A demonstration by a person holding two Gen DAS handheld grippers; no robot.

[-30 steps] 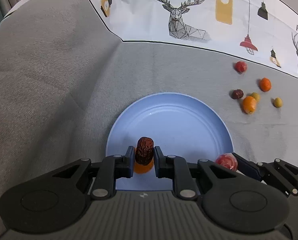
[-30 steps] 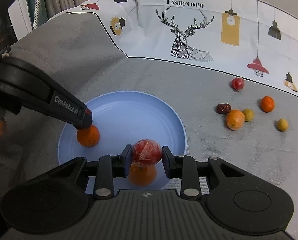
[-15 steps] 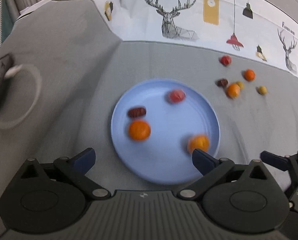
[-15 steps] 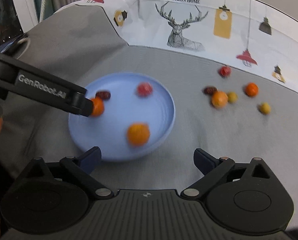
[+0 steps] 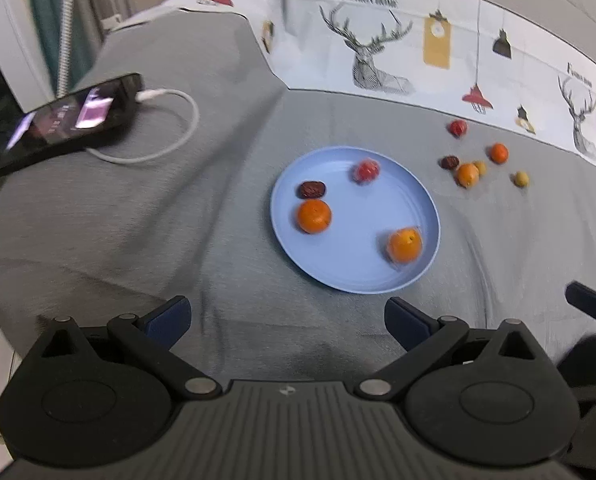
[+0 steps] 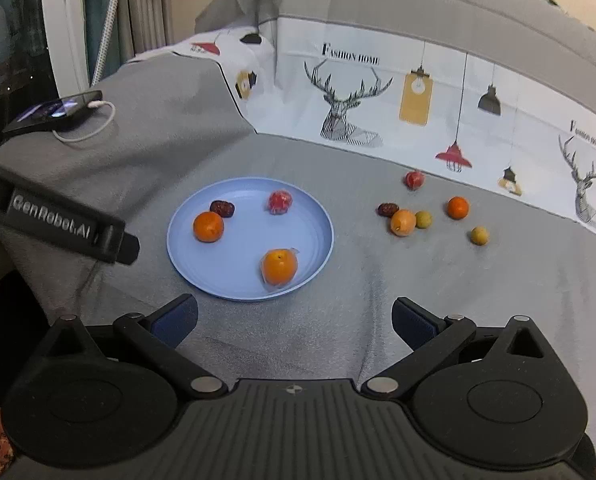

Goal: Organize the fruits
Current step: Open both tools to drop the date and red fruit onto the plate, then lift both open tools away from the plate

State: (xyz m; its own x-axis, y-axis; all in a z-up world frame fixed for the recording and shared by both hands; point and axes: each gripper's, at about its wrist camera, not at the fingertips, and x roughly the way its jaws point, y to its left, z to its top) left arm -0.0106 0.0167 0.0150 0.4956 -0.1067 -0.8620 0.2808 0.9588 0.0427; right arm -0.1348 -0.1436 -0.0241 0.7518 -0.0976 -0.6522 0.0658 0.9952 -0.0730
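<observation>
On the blue plate [image 6: 318,248] we see two oranges [image 6: 208,227], a date [image 6: 222,208] and a red fruit [image 6: 280,201], six more fruits [image 6: 403,222] lying off its right edge, left gripper [image 5: 288,318] and right gripper [image 6: 294,318] both spread wide, empty.

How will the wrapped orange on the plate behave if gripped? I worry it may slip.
The wrapped orange is round, so it would likely roll across the plate if nudged. Its clear film looks loose and glossy, so fingers may slide or catch only film. It seems firm enough for a gentle squeeze, though that is a guess.
</observation>
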